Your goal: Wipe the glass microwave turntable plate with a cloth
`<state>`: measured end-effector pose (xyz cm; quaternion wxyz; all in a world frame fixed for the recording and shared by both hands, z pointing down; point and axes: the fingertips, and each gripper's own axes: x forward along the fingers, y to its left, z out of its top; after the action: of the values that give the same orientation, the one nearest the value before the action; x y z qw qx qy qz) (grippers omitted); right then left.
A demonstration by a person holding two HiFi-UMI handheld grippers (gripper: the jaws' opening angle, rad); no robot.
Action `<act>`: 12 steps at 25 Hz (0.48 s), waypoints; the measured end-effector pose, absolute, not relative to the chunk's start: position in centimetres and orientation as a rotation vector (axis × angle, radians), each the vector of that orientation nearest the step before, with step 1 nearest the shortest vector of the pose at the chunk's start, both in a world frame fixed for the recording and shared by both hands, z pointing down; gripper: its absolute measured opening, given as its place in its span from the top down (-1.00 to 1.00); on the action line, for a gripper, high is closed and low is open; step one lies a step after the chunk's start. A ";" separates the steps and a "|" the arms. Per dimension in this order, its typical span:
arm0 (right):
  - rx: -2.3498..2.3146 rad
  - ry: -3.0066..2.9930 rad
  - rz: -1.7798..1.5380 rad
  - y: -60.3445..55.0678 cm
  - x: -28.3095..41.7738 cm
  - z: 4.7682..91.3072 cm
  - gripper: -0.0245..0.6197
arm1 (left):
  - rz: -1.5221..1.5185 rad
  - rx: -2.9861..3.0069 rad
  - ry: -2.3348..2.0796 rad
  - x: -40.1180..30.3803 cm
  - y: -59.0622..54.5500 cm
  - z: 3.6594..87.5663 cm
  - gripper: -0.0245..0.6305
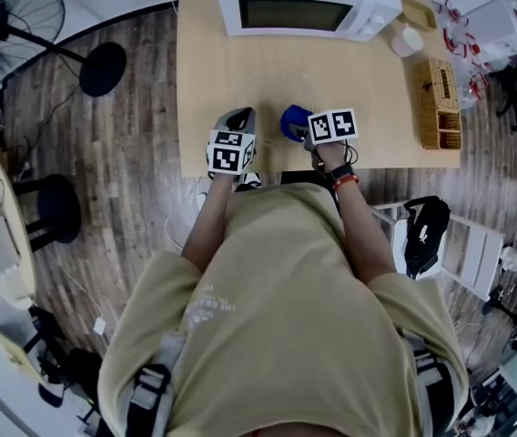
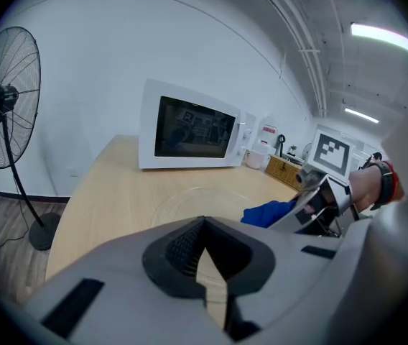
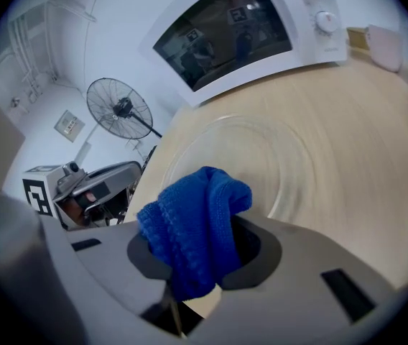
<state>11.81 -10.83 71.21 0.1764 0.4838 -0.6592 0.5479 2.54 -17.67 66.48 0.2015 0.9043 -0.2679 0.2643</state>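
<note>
The clear glass turntable plate (image 1: 279, 87) lies flat on the wooden table (image 1: 204, 80) in front of the white microwave (image 1: 304, 3). It shows faintly in the left gripper view (image 2: 198, 198) and as a round rim in the right gripper view (image 3: 261, 157). My right gripper (image 1: 300, 122) is shut on a bunched blue cloth (image 3: 193, 221), held just short of the plate's near edge. The cloth also shows in the head view (image 1: 292, 121) and the left gripper view (image 2: 269, 212). My left gripper (image 2: 202, 225) is shut with nothing in it, near the table's front edge beside the right one.
A wicker basket (image 1: 440, 103) and a white cup (image 1: 407, 40) stand at the table's right side. A standing fan (image 1: 13, 16) is on the floor to the left, with a black stool (image 1: 56, 209) nearer. The microwave door (image 2: 193, 129) is closed.
</note>
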 end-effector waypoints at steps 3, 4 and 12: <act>1.229 -1.929 1.473 -11.6 8.1 71.0 0.53 | 0.733 2.506 -0.802 0.8 -18.0 66.5 0.87; 1.188 -1.943 1.456 -11.7 7.0 71.1 0.53 | 0.731 2.501 -0.820 0.3 -18.2 66.4 0.87; 0.998 -1.987 1.395 -13.1 1.0 71.2 0.53 | 0.718 2.446 -0.948 -4.5 -19.0 66.4 0.87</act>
<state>1.01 -13.06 71.22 0.2555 0.3676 -0.7318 0.5139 -4.48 -19.03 66.39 0.2096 0.8793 -0.3410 0.2580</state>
